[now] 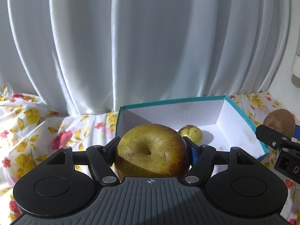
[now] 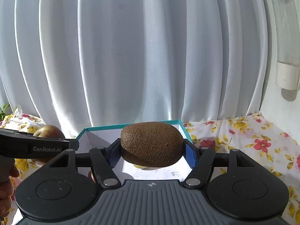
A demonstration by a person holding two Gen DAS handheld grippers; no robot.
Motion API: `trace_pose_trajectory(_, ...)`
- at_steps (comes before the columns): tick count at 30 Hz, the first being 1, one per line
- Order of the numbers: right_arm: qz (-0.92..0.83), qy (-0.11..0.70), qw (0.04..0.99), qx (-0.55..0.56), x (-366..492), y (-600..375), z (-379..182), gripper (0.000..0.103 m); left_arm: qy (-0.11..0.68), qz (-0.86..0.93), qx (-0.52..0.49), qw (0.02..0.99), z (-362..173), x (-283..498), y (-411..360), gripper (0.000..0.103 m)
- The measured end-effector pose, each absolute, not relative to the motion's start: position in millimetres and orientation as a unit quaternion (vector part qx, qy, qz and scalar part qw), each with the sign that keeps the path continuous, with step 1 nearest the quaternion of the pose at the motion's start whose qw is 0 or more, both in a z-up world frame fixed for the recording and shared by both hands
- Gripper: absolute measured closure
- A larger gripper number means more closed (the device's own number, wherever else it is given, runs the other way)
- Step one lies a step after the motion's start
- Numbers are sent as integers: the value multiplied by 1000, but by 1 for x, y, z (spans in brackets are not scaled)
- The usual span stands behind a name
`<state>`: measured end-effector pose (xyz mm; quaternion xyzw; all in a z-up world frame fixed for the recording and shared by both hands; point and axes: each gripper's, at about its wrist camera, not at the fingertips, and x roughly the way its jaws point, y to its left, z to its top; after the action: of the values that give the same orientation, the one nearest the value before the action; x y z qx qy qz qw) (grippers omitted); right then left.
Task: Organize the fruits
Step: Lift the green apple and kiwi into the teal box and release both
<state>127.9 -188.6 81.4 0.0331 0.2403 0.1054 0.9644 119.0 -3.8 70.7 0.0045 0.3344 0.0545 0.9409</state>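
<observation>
Teal-edged cardboard box (image 1: 241, 116), white inside, one of it, sits on a floral cloth (image 1: 33, 123) covering the surface, white curtain (image 1: 131, 46) behind. Fruits counted: three. One large yellow-green round fruit (image 1: 151, 151) with brownish blush and a small dimple, clamped between the pads of the left tool (image 1: 152, 150), held above the cloth at the box's 6 o'clock side. One small yellow-green fruit (image 1: 191, 132), speckled, lies inside the box on its floor near the front wall. One kiwi (image 2: 151, 143), brown, fuzzy, oval, lying crosswise, gripped by the right tool (image 2: 152, 146) between blue pads (image 2: 191, 154), raised over the box's open top. From the left wrist view the kiwi (image 1: 279, 121) shows at 3 o'clock, off the box's right wall, with the right tool beneath it. From the right wrist view the left tool shows at 9 o'clock with its fruit behind it; part of a person's hand (image 2: 6, 185) at the left edge.
</observation>
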Motion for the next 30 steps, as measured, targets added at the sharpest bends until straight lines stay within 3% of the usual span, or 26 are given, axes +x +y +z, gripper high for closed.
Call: trace_pose_trajectory(30,120,275,954,-6,157,-172,37,35,381,73,-2,922,37,139,9,28)
